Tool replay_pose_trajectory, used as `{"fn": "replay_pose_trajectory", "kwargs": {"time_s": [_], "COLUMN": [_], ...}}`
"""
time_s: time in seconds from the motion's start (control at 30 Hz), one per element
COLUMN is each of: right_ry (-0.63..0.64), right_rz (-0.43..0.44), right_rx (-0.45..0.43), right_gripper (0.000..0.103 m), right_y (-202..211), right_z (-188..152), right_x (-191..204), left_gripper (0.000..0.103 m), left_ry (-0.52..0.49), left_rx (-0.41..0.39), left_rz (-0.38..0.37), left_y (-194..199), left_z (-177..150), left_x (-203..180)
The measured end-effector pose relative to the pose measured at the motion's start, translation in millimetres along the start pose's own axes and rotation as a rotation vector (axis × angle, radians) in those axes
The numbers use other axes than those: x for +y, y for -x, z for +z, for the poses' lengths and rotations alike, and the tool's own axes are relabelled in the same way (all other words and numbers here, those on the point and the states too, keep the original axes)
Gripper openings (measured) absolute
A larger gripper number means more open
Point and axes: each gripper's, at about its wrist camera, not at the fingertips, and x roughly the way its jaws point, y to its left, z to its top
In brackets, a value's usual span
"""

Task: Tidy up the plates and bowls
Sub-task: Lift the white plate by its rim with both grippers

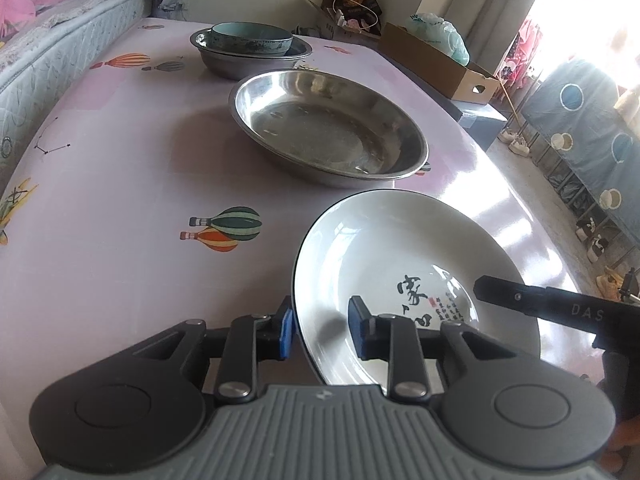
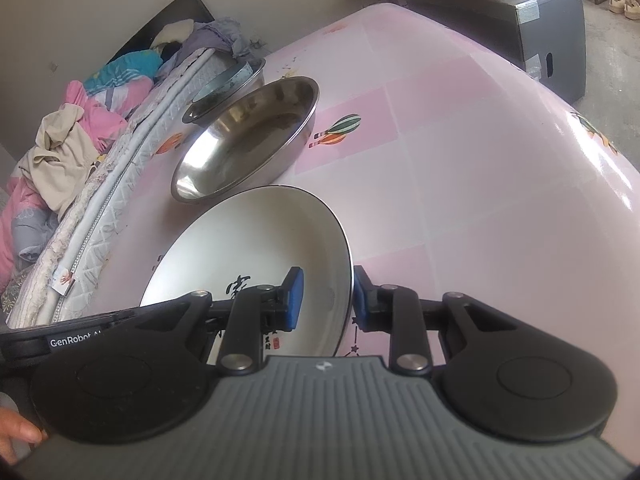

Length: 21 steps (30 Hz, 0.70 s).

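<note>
Left wrist: pink balloon-print tablecloth (image 1: 120, 184), bedside.

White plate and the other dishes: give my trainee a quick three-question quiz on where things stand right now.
1. True or false: the white plate lies inside the large steel dish.
2. What sits in the far steel bowl? A: a teal bowl. B: a spoon. C: nothing.
3. Fill in: the left gripper and the right gripper each straddle the white plate's ____.
Key: 1 false; 2 A; 3 rim.
</note>
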Motion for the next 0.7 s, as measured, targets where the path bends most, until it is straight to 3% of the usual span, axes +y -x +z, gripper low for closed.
{"fn": "replay_pose_trajectory", "kwargs": {"time_s": [0.47,0.7], "right_ry": [0.126,0.141], "right_rz": [-0.076,-0.080], "right_rx": [-0.024,-0.035], "right_gripper": [0.026,0.026], "right_y": [-3,-5], "right_z": [-2,-3], "right_x": [17,18], "left_gripper": [0.030,0.032], "left_ry": [-0.072,-0.074], "left_rx": [-0.016,-0.016], "left_rz": [0.104,0.106], "left_y": [0,-1], "left_z": [2,2], "left_x": [-16,-16]}}
